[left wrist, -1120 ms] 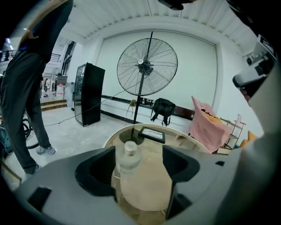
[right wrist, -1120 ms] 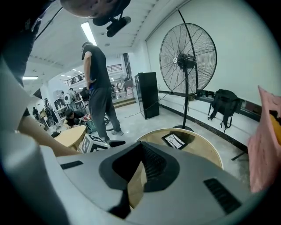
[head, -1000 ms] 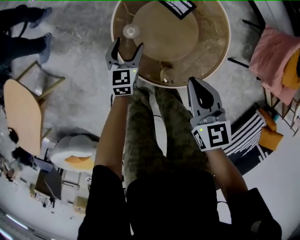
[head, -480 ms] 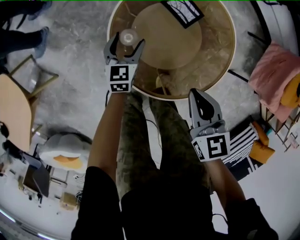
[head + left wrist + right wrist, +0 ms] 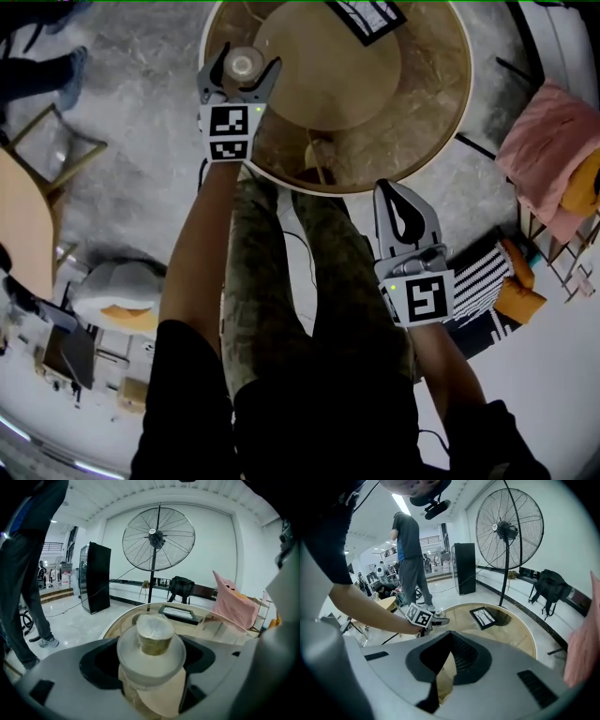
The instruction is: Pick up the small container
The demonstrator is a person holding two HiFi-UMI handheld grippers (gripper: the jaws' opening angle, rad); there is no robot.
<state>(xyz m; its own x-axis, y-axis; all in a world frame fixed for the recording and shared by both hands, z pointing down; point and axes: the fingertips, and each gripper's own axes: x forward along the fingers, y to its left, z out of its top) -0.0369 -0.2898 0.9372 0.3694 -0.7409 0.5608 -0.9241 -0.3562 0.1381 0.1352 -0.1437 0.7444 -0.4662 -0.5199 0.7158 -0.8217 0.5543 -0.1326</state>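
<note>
You have two grippers, one small container, one round table and one framed panel in play. In the head view, working from the left, your left gripper (image 5: 246,66) reaches over the left edge of the round table (image 5: 441,122). The small container (image 5: 244,62) stands upright on the table top near that edge. It sits between the two jaws, which have just been opening and now stand wide. The left gripper view shows a dark gap on each side of the container, so the pads do not press on it. Further right, the one framed panel (image 5: 367,17) lies flat at the far side of the table. Your right gripper (image 5: 398,192) hangs off the table, above your right leg, with its jaws brought together at the tip and nothing between them. One pink cloth (image 5: 544,141) lies at the far right. The head view alone shows both grippers at once. Only the two gripper views show the room beyond: one large standing fan (image 5: 158,538) and one black cabinet (image 5: 96,578). The right gripper view alone shows your left arm from the side and one person standing (image 5: 408,550) behind it.
</note>
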